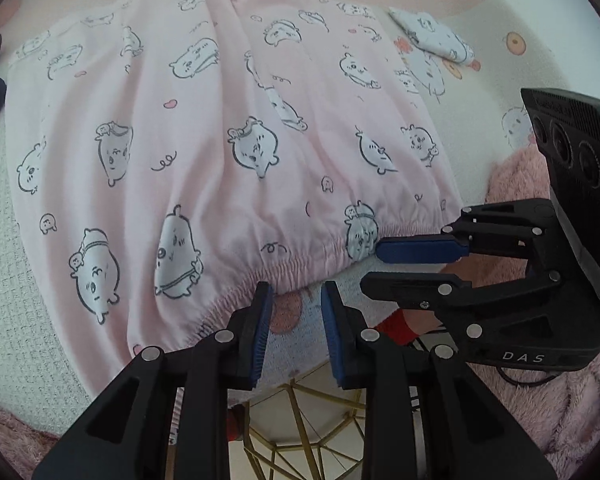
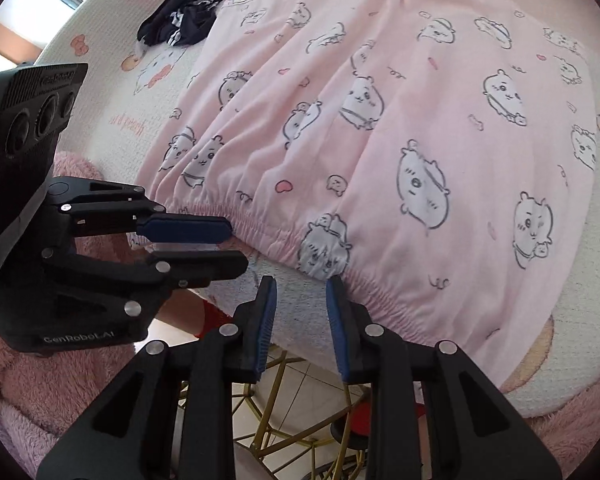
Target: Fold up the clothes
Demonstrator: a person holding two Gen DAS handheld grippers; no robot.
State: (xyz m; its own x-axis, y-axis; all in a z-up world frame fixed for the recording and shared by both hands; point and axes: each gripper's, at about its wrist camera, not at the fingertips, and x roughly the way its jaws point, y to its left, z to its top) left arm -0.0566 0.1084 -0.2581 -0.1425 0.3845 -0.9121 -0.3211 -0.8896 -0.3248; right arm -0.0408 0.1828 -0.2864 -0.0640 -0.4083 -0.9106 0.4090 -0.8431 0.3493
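Cream quilted bedding (image 1: 4,216) printed with pink cartoon figures covers the surface we work on, and a fuzzy pink blanket (image 1: 512,176) bunches along its near edge. Below that edge we see pale tiled floor (image 2: 288,384) and a gold wire frame (image 1: 300,408).

On the bedding lie the pink pyjama trousers (image 1: 204,120), spread flat with the legs running away from us and the gathered elastic waistband (image 1: 300,264) at the near edge. We see a small folded white piece (image 1: 432,36) well apart on the right side of the bedding, and a dark crumpled garment (image 2: 184,12) near the trousers' far left corner. Bare bedding shows on both sides of the trousers.

Our left gripper (image 1: 296,312) has its blue pads apart, pointing at the waistband; one pad tip sits at the hem, though we cannot tell whether it touches. Our right gripper (image 2: 302,304) is likewise parted, its right pad tip right at the waistband's edge. In each wrist view the other gripper reaches in sideways at the waistband. Neither pair of tongs holds anything that we can see.
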